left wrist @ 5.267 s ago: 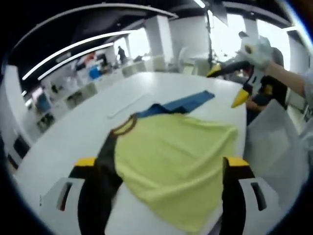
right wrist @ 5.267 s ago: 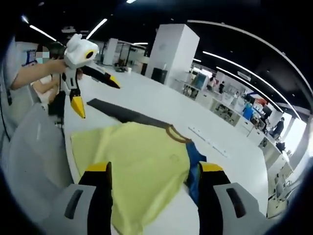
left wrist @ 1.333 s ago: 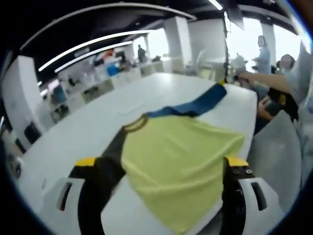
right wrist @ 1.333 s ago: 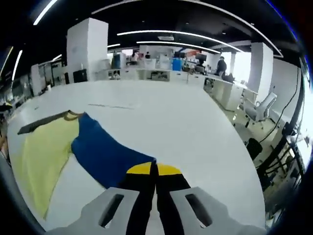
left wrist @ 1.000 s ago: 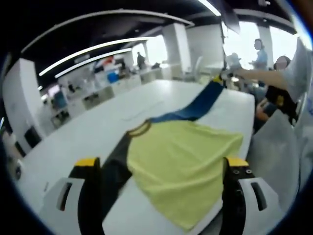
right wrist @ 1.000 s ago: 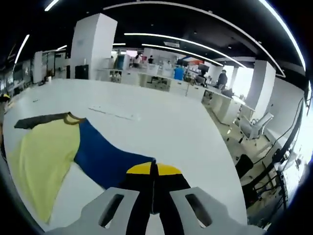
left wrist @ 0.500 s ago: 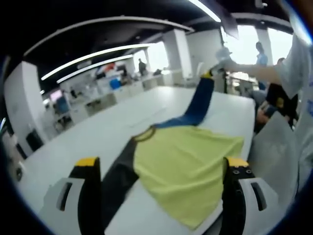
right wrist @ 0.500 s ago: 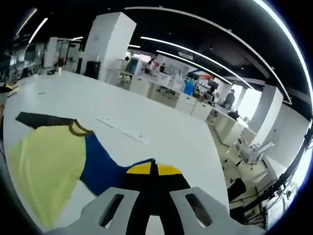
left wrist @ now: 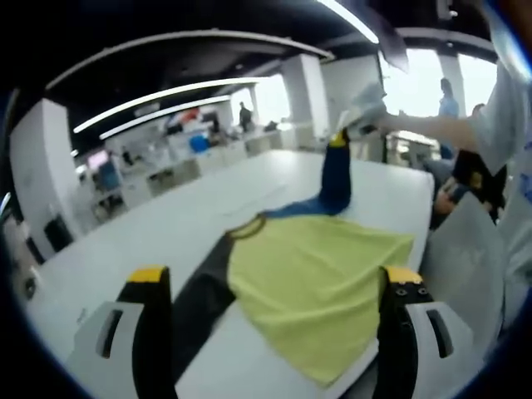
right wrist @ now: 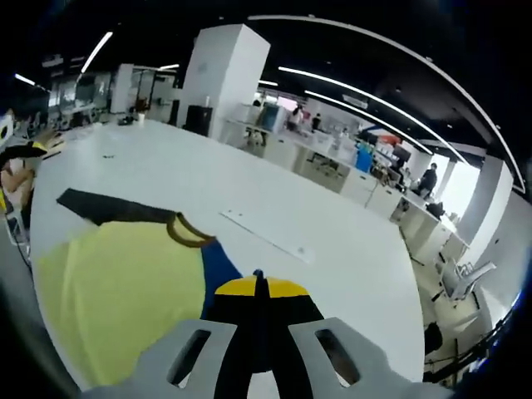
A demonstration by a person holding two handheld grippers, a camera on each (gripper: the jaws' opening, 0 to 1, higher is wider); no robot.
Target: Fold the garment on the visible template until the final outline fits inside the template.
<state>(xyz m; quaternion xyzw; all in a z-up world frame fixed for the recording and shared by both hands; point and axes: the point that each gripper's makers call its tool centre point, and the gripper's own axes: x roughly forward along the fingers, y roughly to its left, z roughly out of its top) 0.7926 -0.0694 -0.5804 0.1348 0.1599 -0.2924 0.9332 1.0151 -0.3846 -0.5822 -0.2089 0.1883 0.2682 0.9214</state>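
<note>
R gripper (right wrist: pixel 259 287) clamped on blue sleeve (left wrist: pixel 336 170), sleeve lifted off table (left wrist: pixel 125 249); L gripper (left wrist: pixel 274 278) jaws wide apart, holding nothing.
Garment (left wrist: pixel 320 287) = yellow body, lies flat on white table near its front edge. In left gripper view: black sleeve (left wrist: pixel 204 287) runs from collar (left wrist: pixel 245 224) toward L jaw side, flat on table; blue sleeve rises from collar's far side, pulled up steeply to R gripper (left wrist: pixel 342 131), held in person's hand (left wrist: pixel 366 104). In right gripper view: R jaws pressed together w/ blue sleeve (right wrist: pixel 218 270) running from them to collar (right wrist: pixel 188 232); yellow body (right wrist: pixel 116 291) beside it, black sleeve (right wrist: pixel 112 208) stretched out past collar. Thin white strip (right wrist: pixel 262 236) on table beyond collar, apart from garment. Can't tell template outline.
</note>
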